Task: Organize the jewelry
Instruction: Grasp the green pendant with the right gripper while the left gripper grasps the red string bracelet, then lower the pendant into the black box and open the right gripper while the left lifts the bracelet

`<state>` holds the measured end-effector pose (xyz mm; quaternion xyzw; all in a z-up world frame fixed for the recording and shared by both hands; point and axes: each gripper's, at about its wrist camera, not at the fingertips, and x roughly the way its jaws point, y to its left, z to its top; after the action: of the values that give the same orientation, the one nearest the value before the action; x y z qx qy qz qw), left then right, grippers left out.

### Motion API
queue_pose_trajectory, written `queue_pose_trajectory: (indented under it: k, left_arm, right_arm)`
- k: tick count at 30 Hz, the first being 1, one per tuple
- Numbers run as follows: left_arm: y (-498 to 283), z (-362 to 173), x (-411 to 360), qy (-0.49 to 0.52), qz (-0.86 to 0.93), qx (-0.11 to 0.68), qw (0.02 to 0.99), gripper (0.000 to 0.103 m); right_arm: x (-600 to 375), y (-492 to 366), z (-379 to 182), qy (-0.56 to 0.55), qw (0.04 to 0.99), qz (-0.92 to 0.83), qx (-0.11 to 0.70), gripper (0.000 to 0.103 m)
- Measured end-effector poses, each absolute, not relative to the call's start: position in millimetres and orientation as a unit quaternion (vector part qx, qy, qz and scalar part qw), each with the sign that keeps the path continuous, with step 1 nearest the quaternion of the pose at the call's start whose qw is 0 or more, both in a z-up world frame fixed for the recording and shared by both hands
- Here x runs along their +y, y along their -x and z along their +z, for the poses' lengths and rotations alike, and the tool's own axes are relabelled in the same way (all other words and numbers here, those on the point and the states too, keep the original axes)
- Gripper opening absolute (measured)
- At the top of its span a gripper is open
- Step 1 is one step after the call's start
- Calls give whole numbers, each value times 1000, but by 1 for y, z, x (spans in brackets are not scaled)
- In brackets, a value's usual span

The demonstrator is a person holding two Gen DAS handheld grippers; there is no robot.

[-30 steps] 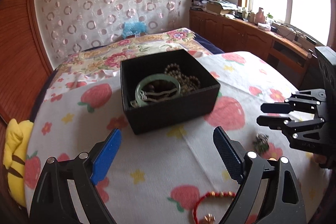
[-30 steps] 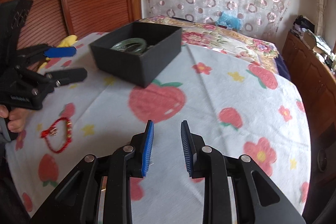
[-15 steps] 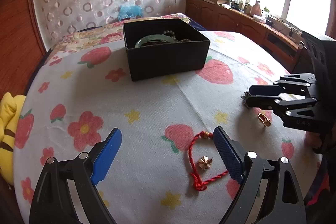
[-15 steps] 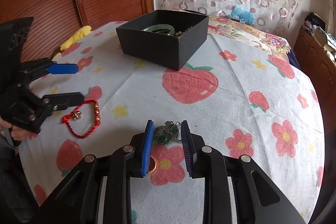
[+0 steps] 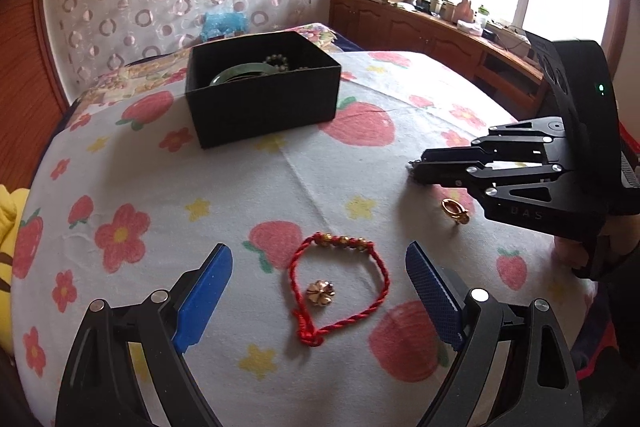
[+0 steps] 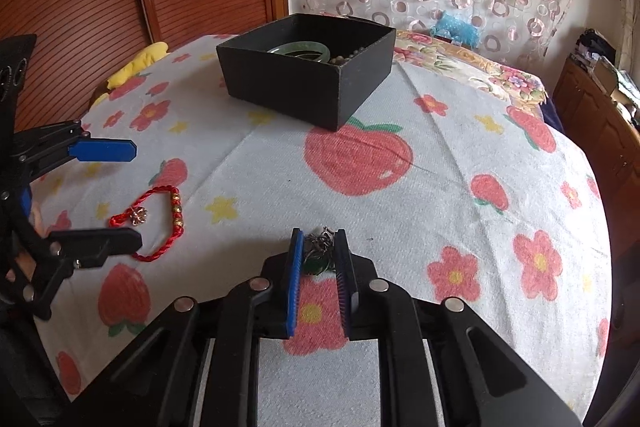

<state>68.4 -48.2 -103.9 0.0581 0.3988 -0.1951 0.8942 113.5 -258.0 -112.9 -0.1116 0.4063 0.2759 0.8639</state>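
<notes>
The right claw (image 6: pixel 318 251) has just been closing and now grips a small pendant (image 6: pixel 316 261) of tangled metal and green stone; its pads hide most of it, so its shape is hard to make out. From the left wrist view only a dark scrap shows at that claw's tip. The left claw (image 5: pixel 318 297) hangs released over a twisted red cord bracelet (image 5: pixel 340 281) with gold beads and a gold flower charm (image 5: pixel 320 293), lying on the table (image 5: pixel 240 195) cloth. A gold ring (image 5: pixel 454 209) shows only in the left view. The black box (image 6: pixel 308 75) holds a green bangle (image 6: pixel 302 50) and beads (image 5: pixel 280 61), partly cut off by its walls.
</notes>
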Motion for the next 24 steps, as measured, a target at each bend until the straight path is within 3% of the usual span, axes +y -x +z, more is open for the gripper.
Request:
queue_pose_trajectory:
  k: [9, 15, 22, 24]
  left_arm:
    - [-71, -113, -67, -89, -198, 413, 884, 79]
    - [-75, -114, -66, -91, -194, 417, 883, 63]
    - [-75, -112, -59, -78, -195, 413, 886, 9]
    - [-74, -112, -55, -70, -193, 413, 887, 5]
  right_arm:
    - [-261, -115, -113, 102, 863, 277, 409, 17]
    - [-262, -116, -112, 101, 863, 277, 410, 17]
    - [-262, -116, -113, 100, 863, 278, 410, 17]
    - [-262, -116, -113, 100, 863, 278, 410, 17]
